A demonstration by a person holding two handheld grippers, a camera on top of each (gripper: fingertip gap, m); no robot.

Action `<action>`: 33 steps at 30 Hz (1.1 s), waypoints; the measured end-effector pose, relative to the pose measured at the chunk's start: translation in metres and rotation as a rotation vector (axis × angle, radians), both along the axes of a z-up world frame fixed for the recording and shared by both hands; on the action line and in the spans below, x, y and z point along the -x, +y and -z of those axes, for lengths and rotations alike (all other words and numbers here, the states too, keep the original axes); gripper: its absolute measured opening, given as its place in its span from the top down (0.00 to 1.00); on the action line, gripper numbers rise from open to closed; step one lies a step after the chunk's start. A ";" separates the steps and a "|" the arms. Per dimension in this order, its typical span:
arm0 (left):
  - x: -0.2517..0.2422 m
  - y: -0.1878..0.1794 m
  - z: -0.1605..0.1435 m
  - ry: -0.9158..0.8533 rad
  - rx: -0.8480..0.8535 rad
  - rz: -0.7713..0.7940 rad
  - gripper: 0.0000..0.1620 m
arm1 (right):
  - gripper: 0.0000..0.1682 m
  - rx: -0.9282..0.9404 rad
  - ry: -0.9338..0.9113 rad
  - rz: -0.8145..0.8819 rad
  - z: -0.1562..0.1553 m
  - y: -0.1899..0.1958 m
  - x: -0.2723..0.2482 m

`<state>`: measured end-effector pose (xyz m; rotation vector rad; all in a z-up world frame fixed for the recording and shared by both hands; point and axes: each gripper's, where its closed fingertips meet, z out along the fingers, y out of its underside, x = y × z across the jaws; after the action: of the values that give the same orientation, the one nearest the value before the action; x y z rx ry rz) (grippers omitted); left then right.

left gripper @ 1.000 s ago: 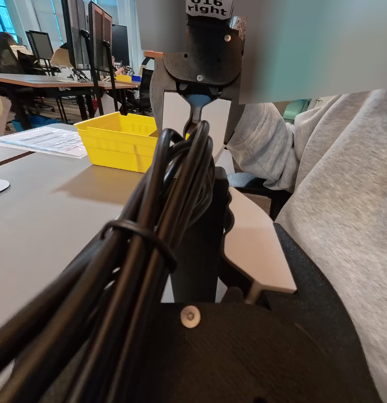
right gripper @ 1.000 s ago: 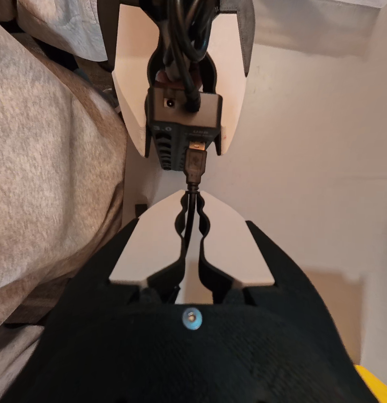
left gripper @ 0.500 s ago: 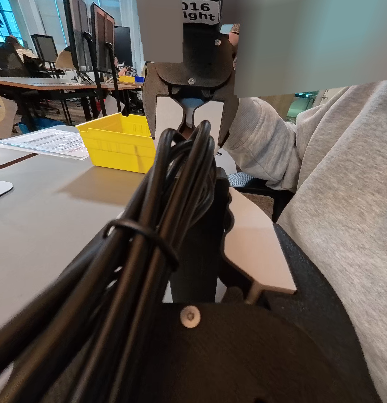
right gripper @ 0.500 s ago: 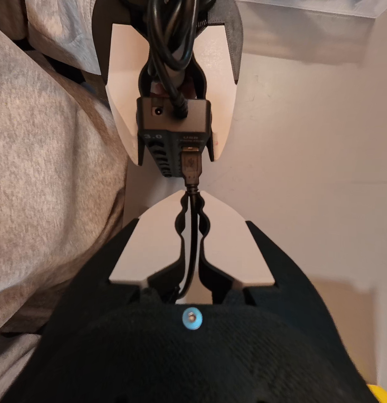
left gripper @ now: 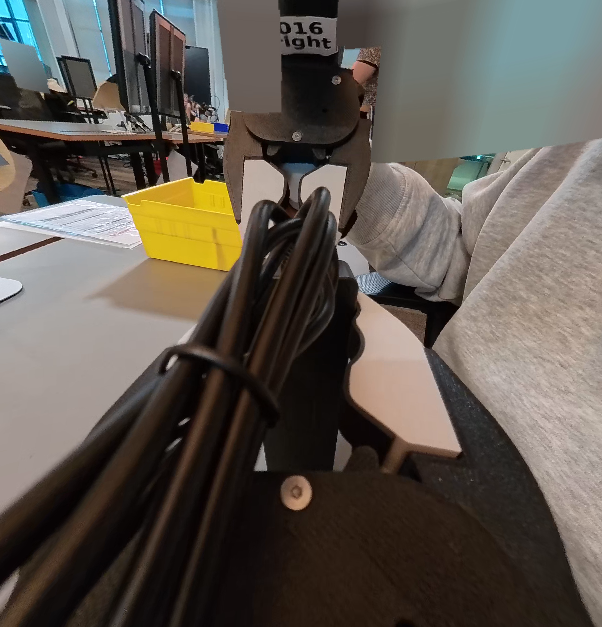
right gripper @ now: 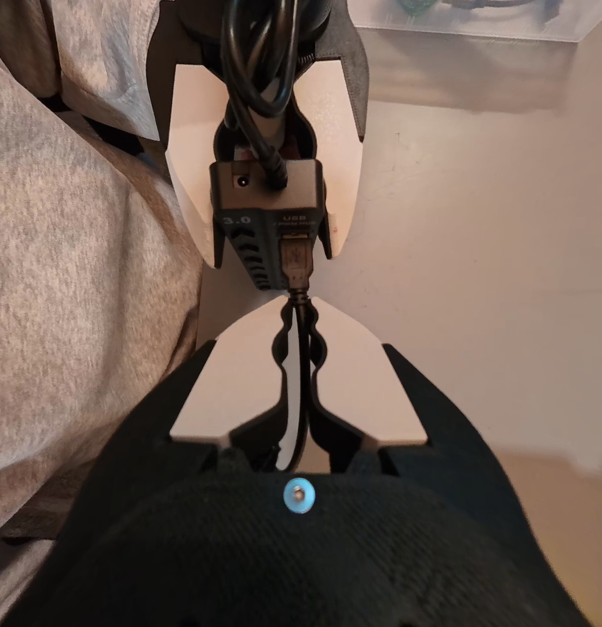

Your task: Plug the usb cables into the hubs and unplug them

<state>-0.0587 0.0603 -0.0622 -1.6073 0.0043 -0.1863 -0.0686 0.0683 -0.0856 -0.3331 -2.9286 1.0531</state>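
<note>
My left gripper (left gripper: pixel 313 302) is shut on a black USB hub (left gripper: pixel 309 390), with the hub's tied black cable bundle (left gripper: pixel 258 305) lying over its left finger. In the right wrist view the hub (right gripper: pixel 265 200) sits between the left gripper's white fingers (right gripper: pixel 187 169), ports facing me. My right gripper (right gripper: pixel 297 298) is shut on a thin black USB cable (right gripper: pixel 301 373) just behind its plug (right gripper: pixel 294 258). The plug sits in the hub's end port. The right gripper (left gripper: pixel 292 217) also shows in the left wrist view, partly hidden behind the cable loop.
A yellow bin (left gripper: pixel 187 224) stands on the grey table (left gripper: pixel 72 339), with a sheet of paper (left gripper: pixel 79 217) behind it to the left. A person's grey sleeve (left gripper: pixel 411 237) and body (left gripper: pixel 530 339) fill the right side. Desks and monitors stand far behind. Both grippers' tips are close together, under 4 cm apart.
The plug has gone deeper into the hub's port; its metal tip no longer shows. The hub and right gripper have closed the gap between them.
</note>
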 end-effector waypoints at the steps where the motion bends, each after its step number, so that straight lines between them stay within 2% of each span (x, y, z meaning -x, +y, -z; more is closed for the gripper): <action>1: 0.001 0.000 0.000 0.002 0.000 -0.007 0.64 | 0.96 0.008 -0.004 0.002 0.000 -0.001 0.000; 17: 0.005 -0.003 0.000 -0.014 -0.016 -0.005 0.64 | 0.95 0.058 0.018 0.011 -0.002 -0.007 0.005; 21: 0.010 -0.006 -0.001 -0.058 -0.035 -0.008 0.64 | 0.86 0.111 0.051 0.035 -0.002 -0.007 0.013; 24: 0.011 -0.009 -0.002 -0.070 -0.055 0.003 0.64 | 0.84 0.201 0.087 0.034 -0.008 -0.007 0.019; 30: 0.019 -0.015 -0.003 -0.130 -0.106 0.012 0.64 | 0.92 0.471 0.045 -0.007 -0.035 -0.008 0.018; 33: 0.020 -0.016 -0.003 -0.141 -0.117 0.017 0.64 | 0.92 0.509 0.056 -0.003 -0.036 -0.009 0.021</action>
<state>-0.0787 0.0444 -0.0592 -1.4753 -0.0780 -0.3070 -0.0900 0.0590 -0.0501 -0.2938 -2.5707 1.7665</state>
